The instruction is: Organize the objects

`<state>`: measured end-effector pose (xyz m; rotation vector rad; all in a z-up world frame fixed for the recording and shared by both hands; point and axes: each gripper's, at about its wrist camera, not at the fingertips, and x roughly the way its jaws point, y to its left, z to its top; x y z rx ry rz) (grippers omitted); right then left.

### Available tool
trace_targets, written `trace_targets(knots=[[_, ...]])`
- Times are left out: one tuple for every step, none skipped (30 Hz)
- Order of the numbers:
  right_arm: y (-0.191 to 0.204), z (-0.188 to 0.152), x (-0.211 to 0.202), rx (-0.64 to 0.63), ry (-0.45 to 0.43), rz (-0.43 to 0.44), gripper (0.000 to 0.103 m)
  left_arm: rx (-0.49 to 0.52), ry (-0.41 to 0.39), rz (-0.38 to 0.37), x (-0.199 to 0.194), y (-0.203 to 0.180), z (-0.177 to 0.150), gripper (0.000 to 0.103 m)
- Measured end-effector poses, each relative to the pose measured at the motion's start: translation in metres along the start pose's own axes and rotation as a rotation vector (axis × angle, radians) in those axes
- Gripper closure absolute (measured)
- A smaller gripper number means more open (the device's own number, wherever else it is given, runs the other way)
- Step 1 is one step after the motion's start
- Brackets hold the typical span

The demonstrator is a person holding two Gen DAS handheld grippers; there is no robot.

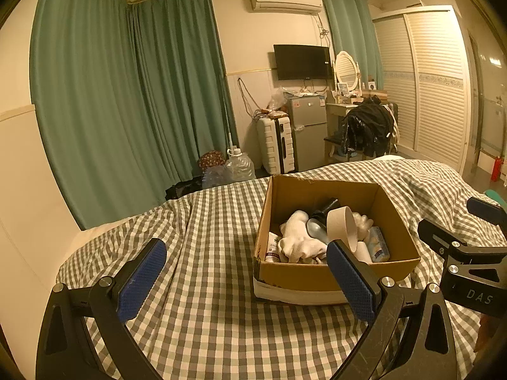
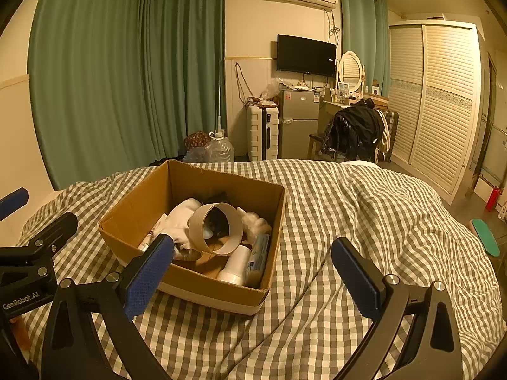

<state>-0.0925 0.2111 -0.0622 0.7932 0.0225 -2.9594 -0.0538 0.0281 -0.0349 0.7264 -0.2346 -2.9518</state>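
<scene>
Both tongs, left tongs [image 1: 245, 280] and right tongs [image 2: 253, 280], were wide, empty, over bed [image 2: 348, 221]. Cardboard box [image 2: 202, 288] looked packed; next probably a check for strays.

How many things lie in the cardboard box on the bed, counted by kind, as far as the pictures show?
In the cardboard box, partly piled, so more may be hidden:
Cardboard tape roll: 1
White cloth items (sock-like, fluffy): 2
White bottle: 1
Tissue pack: 1
Tube: 1
Metal spoon: 1
Black object: 1
Total: 8
</scene>
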Motion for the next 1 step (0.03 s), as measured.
trace_targets(knots=[[0.0002, -0.0002, 0.0, 0.001, 0.0, -0.001, 0.003, 0.0, 0.002, 0.001, 0.0, -0.0003, 0.0001, 0.0]])
